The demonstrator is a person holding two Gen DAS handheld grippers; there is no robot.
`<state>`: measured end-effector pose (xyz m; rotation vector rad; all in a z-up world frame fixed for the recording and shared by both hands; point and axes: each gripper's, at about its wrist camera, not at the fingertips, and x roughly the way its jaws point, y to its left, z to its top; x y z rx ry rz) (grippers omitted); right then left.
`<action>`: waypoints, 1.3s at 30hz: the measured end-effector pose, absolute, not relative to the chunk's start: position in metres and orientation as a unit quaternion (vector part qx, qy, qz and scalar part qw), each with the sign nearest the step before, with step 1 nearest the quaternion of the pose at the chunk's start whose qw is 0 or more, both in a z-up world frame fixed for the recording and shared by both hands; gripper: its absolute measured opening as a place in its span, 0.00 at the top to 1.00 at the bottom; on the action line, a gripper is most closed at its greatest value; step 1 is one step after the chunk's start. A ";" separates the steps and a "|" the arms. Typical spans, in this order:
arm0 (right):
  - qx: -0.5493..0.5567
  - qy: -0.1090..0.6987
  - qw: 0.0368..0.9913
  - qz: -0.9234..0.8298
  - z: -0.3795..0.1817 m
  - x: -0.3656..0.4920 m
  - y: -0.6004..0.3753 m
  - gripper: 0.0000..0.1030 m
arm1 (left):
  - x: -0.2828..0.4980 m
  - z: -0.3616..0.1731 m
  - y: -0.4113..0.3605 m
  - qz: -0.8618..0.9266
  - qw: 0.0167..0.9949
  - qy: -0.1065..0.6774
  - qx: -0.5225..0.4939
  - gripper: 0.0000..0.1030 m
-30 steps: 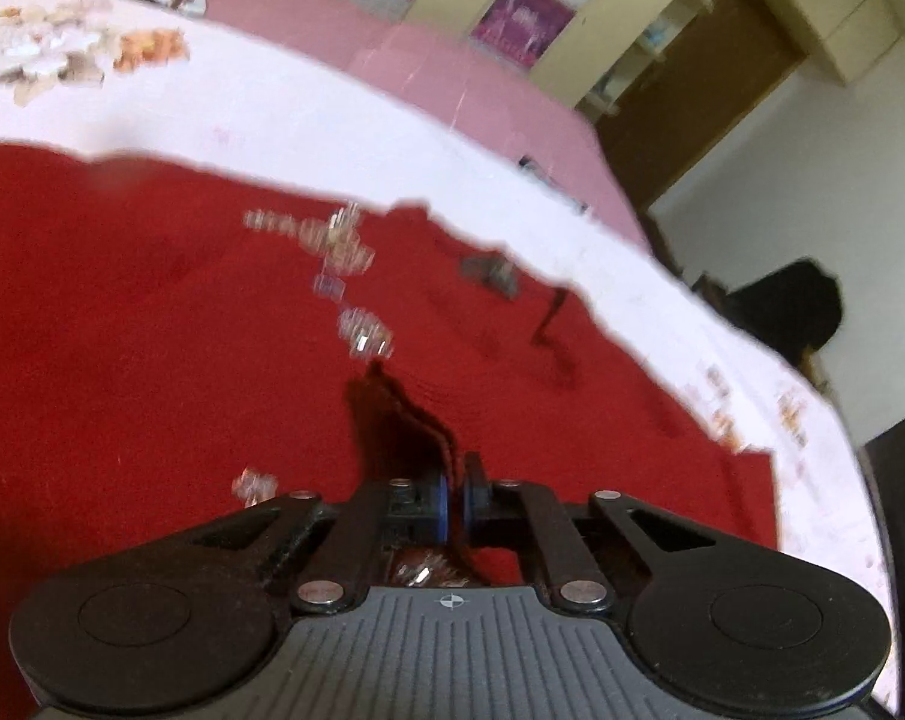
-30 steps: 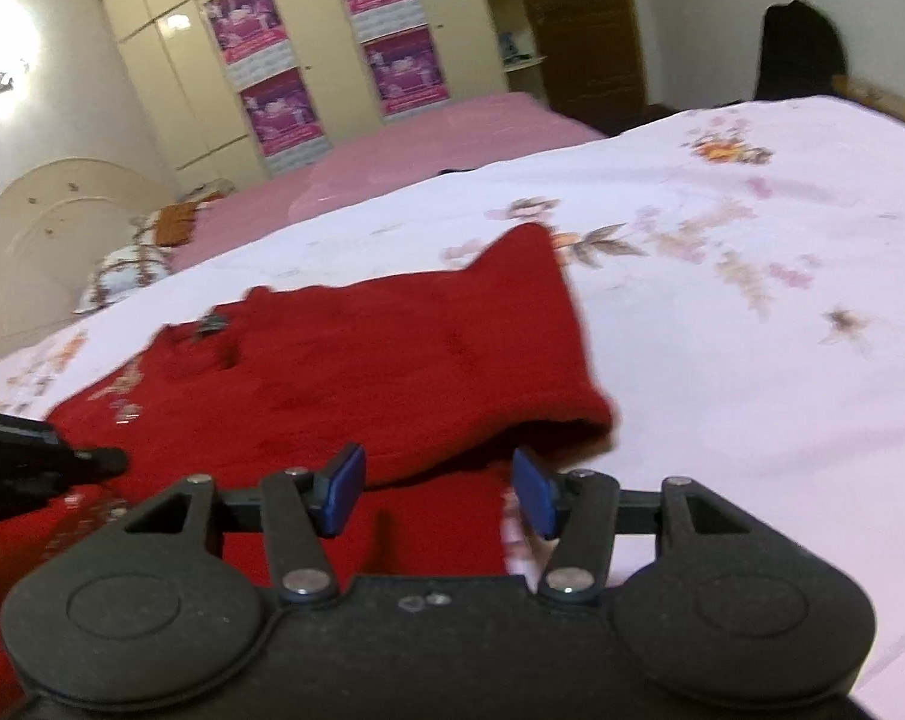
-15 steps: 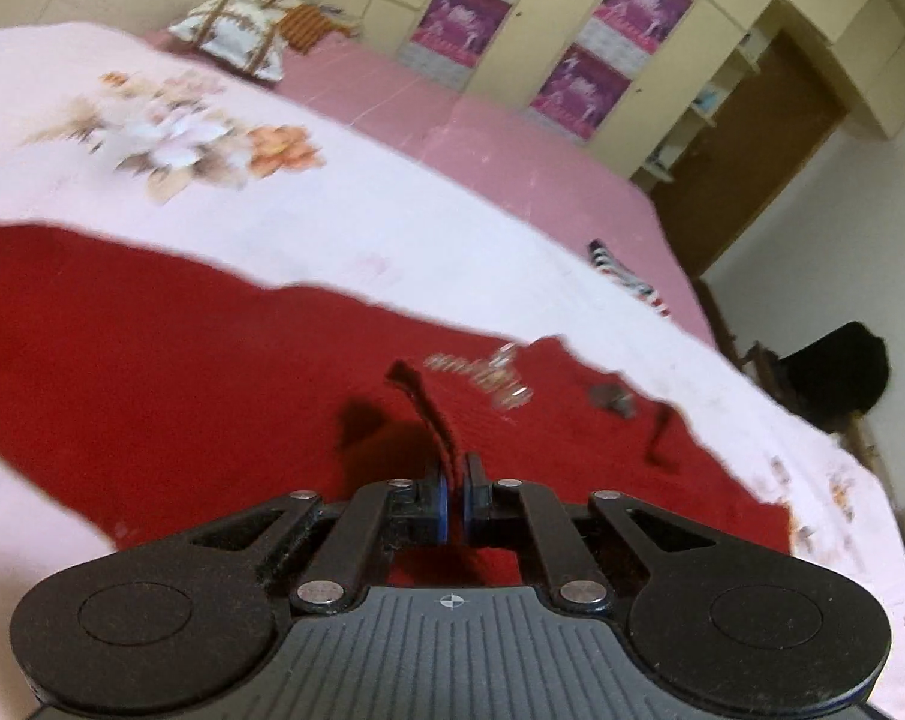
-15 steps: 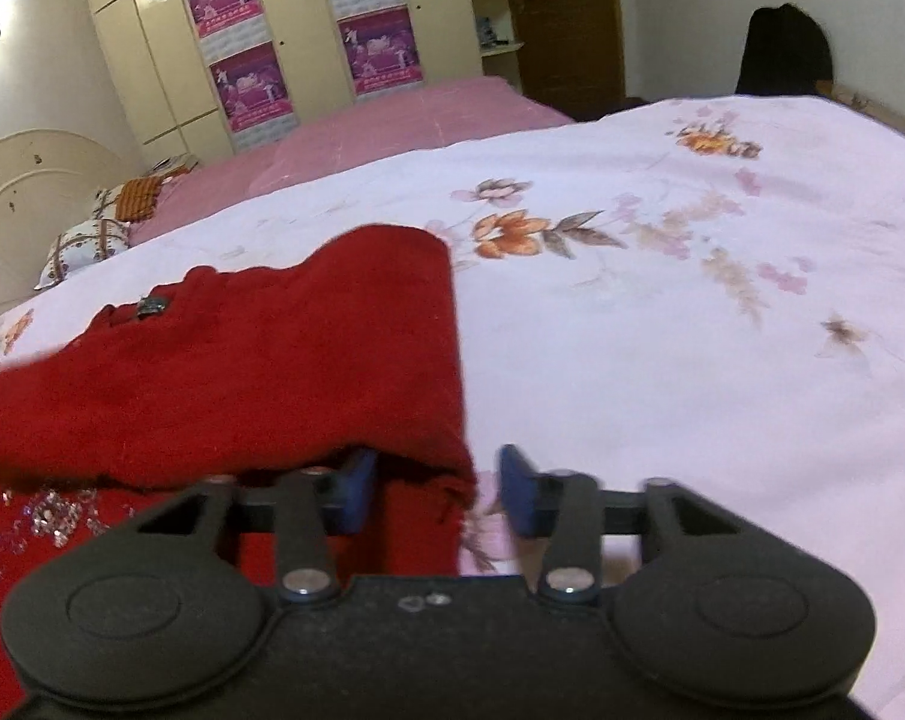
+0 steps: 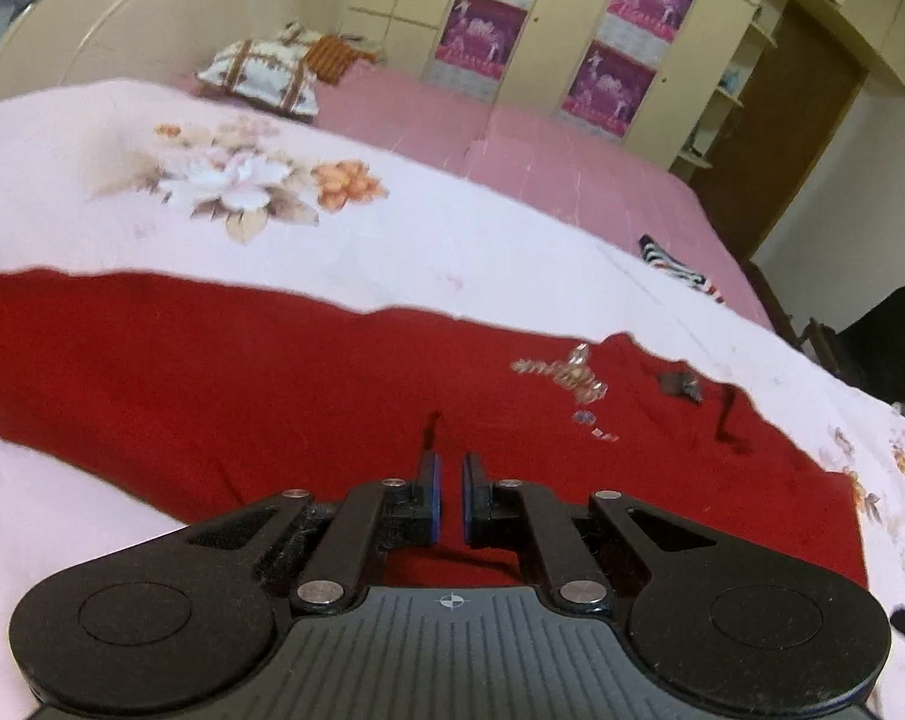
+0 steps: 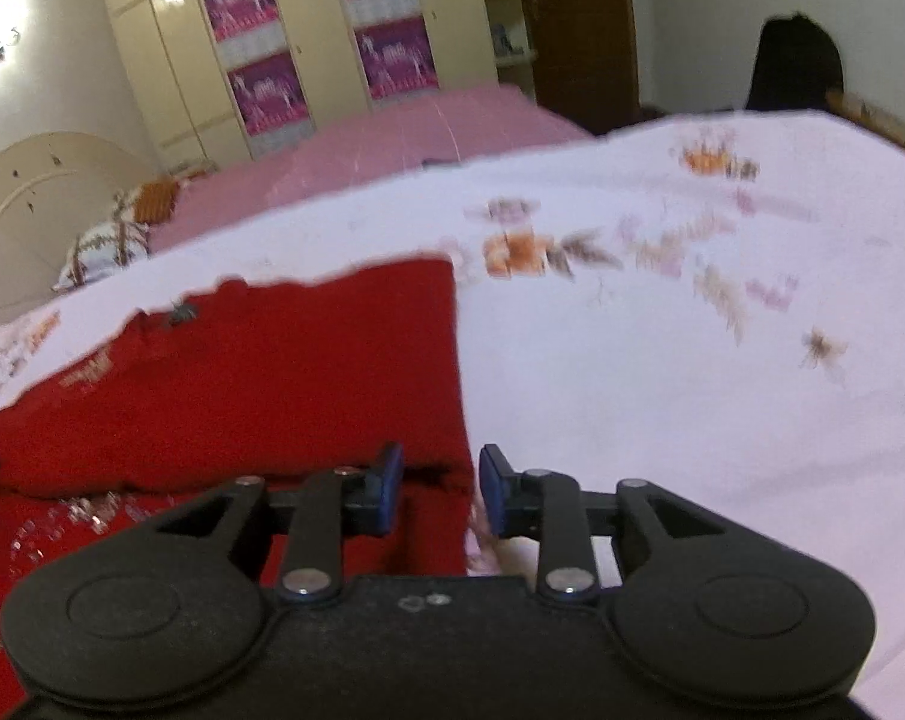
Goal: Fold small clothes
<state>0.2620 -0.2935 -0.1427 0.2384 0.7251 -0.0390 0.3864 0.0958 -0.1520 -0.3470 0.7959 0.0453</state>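
Red knit (image 5: pixel 272 372) flat on bed (image 5: pixel 440 240), soft, limp, light, likely best pinched at hem corners; left tool (image 5: pixel 449 498) shut, apparently empty, right tool (image 6: pixel 437 495) opening around folded edge.

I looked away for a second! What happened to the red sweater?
The sleeve got folded across the red sweater, and its cuff now lies by the right tool, whose jaws are opening off it. The left tool pulled back, jaws close together with nothing between them. The sweater stayed on the flowered sheet.
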 end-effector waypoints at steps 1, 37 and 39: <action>0.111 0.349 0.931 -0.016 -0.140 0.269 -0.292 0.69 | 0.388 -0.150 0.094 0.014 0.907 0.384 -0.170 0.95; 0.092 0.381 0.920 -0.020 -0.180 0.396 -0.273 0.68 | 0.427 -0.191 0.044 0.011 0.904 0.417 -0.092 0.95; 0.079 0.379 0.922 -0.025 -0.178 0.398 -0.274 0.77 | 0.427 -0.191 0.041 0.015 0.906 0.415 -0.085 0.95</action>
